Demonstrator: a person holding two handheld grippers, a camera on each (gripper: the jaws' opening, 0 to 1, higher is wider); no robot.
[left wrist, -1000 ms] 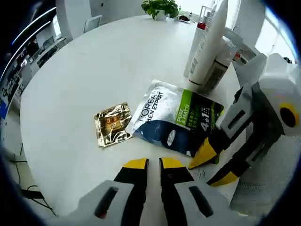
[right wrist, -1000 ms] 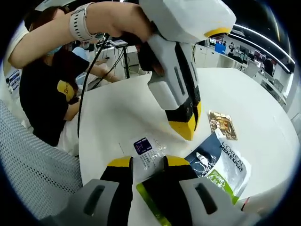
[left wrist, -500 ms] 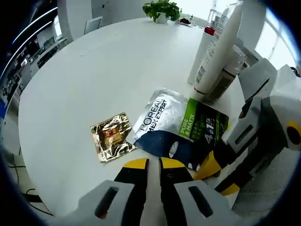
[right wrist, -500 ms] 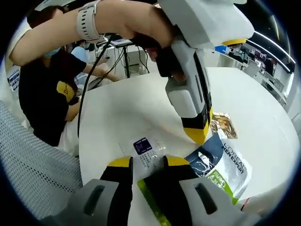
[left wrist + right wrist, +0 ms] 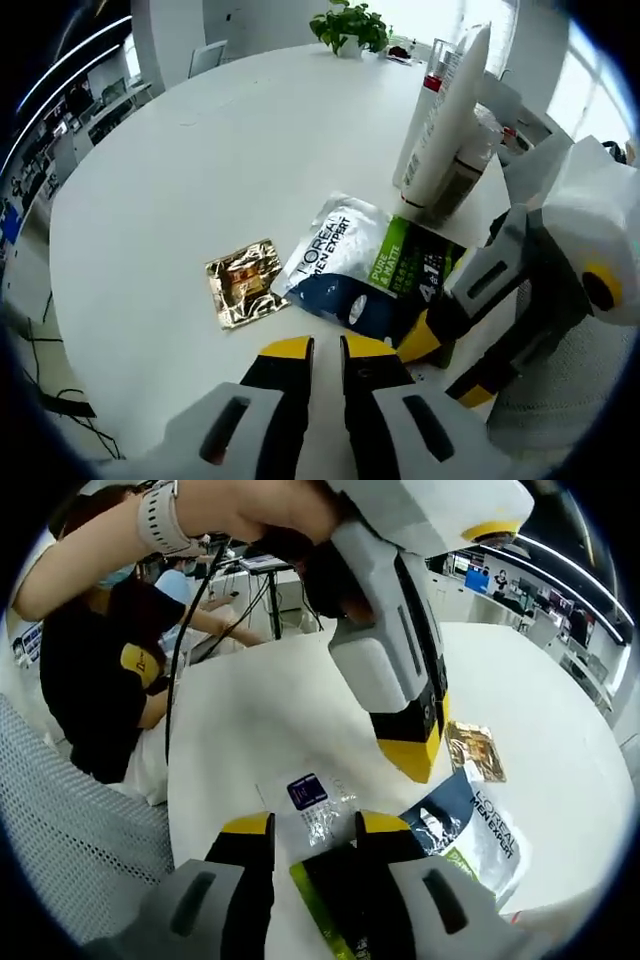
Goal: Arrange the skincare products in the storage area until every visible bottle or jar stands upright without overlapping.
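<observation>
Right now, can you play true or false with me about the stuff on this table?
1. The gold packet lies flat on the white table. True.
2. The green-and-white pouch stands upright. False: it lies flat, beside the gold packet.
3. The tall white bottle lies on its side. False: it is standing up, though it leans in this view.
4. The left gripper has its jaws close together with nothing between them. True.
5. A potted plant sits at the far edge of the table. True.
</observation>
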